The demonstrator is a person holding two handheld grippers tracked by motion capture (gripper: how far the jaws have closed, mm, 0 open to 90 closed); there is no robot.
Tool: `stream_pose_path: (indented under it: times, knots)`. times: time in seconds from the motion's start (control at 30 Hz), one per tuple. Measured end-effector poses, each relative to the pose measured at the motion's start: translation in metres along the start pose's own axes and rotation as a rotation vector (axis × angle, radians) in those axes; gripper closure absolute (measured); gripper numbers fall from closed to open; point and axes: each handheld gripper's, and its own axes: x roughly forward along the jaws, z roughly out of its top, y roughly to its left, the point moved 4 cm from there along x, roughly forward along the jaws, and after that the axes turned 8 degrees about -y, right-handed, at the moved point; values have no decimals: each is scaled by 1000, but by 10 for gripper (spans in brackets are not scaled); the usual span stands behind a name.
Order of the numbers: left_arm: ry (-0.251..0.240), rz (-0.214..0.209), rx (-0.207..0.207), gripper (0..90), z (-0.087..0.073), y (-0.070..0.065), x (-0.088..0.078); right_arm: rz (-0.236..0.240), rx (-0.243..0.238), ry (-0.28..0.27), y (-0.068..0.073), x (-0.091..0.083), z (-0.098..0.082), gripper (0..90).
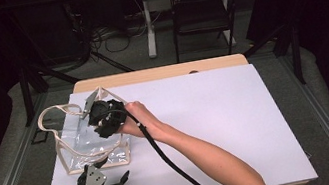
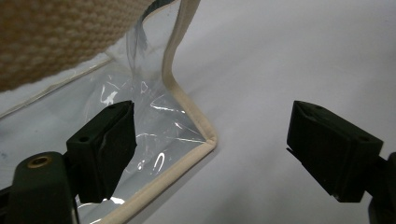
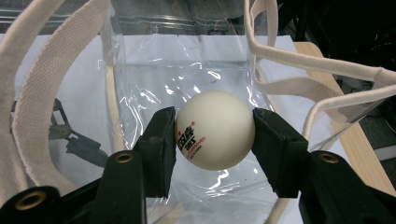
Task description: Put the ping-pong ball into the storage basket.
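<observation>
Right gripper view: the right gripper [image 3: 215,135] has its fingers [image 3: 161,149] pinching a white ball [image 3: 215,129] with red and black print, held over the open mouth of a clear bag [image 3: 187,74] with cream straps.
Done so far: by my reading the ball is picked up and brought to the bag's opening.
Left to do: lower the ball in and let go; it looks not yet inside.
Left gripper: at the near left of the bench, the left gripper [image 2: 210,154] has its fingers [image 2: 109,144] spread wide, nothing between them, by the bag's near corner [image 2: 210,140].
Bag's place: far left on the white sheet [image 1: 217,114].
Surface: a white sheet covers a wooden bench [image 1: 159,73].
Room: dark, with a black chair [image 1: 202,10], cables on grey floor and another table leg beyond.
</observation>
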Motion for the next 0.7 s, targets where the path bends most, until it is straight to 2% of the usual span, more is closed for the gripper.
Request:
stream_pose_path:
  times: [0.7]
  knots:
    - [-1, 2, -1, 160, 0, 0, 0, 33, -14, 44, 7, 7, -1, 505]
